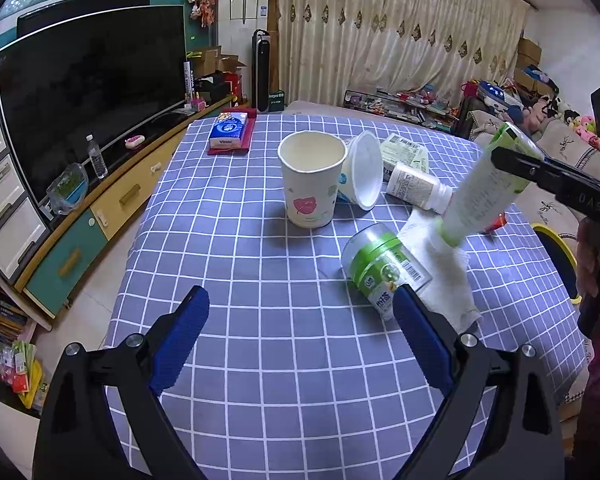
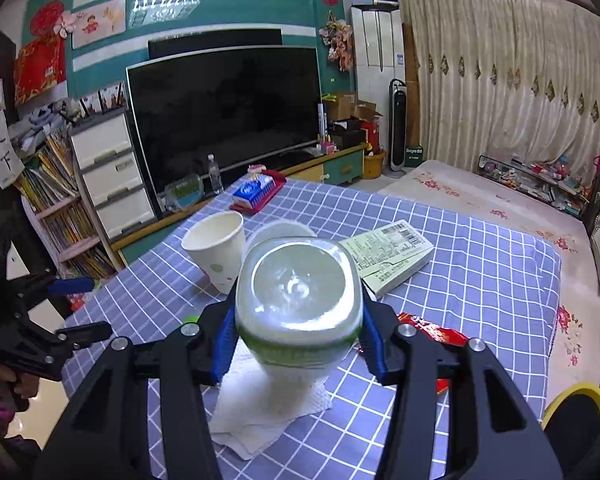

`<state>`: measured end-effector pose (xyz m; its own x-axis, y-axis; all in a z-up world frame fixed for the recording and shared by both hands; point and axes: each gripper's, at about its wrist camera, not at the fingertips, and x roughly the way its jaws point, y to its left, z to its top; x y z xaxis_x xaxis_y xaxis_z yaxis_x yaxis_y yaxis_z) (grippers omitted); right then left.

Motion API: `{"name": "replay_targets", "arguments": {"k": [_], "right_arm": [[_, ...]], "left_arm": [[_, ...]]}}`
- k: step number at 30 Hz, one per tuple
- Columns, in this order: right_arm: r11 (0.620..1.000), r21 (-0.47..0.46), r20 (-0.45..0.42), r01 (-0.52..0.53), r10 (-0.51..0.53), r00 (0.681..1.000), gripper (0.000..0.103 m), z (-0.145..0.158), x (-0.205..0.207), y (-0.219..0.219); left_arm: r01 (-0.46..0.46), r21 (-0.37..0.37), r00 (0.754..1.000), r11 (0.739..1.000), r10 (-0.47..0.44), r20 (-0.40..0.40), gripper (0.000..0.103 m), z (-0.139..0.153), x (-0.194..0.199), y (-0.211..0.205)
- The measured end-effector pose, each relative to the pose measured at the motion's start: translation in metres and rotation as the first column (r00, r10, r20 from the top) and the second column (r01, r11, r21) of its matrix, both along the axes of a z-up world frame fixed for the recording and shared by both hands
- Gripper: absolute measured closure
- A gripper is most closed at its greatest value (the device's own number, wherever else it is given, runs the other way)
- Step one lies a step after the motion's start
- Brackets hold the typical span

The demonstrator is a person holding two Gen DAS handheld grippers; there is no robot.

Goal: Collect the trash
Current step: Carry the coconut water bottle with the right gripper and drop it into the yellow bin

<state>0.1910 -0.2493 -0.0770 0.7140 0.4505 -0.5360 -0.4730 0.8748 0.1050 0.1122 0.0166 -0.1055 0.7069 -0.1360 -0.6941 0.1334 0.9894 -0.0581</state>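
My right gripper (image 2: pixel 300 320) is shut on a white and green plastic bottle (image 2: pixel 298 292), lifted above a white paper napkin (image 2: pixel 260 412); the left wrist view shows that bottle (image 1: pixel 484 188) tilted, cap down, in the right gripper (image 1: pixel 516 160). My left gripper (image 1: pixel 300 336) is open and empty above the checked tablecloth (image 1: pixel 260 280). On the table lie a paper cup (image 1: pixel 310 182), a tipped white cup (image 1: pixel 362 172), a white pill bottle (image 1: pixel 416 186), a green-labelled jar (image 1: pixel 380 268), the napkin (image 1: pixel 448 276) and a flat box (image 1: pixel 404 150).
A tissue pack on a red tray (image 1: pixel 230 132) sits at the table's far left corner. A red wrapper (image 2: pixel 436 330) lies by the right gripper. A TV (image 1: pixel 88 108) and cabinet stand left. A yellow-rimmed bin (image 1: pixel 556 256) is right of the table.
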Motion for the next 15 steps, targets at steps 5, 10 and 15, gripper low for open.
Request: {"name": "replay_targets", "arguments": {"k": [5, 10, 15], "right_arm": [[1.0, 0.015, 0.018, 0.008, -0.008, 1.0, 0.054, 0.014, -0.014, -0.01], [0.999, 0.032, 0.014, 0.019, -0.02, 1.0, 0.054, 0.016, -0.022, -0.022], [0.998, 0.055, 0.017, 0.037, -0.038, 0.999, 0.054, 0.019, -0.028, -0.035]], "left_arm": [[0.014, 0.003, 1.0, 1.0, -0.014, 0.008, 0.011, 0.005, 0.0, -0.006], [0.037, 0.003, 0.999, 0.999, -0.037, 0.0, 0.011, 0.003, 0.0, -0.015], [0.062, 0.007, 0.998, 0.998, -0.062, -0.007, 0.011, 0.0, 0.001, -0.026]]}}
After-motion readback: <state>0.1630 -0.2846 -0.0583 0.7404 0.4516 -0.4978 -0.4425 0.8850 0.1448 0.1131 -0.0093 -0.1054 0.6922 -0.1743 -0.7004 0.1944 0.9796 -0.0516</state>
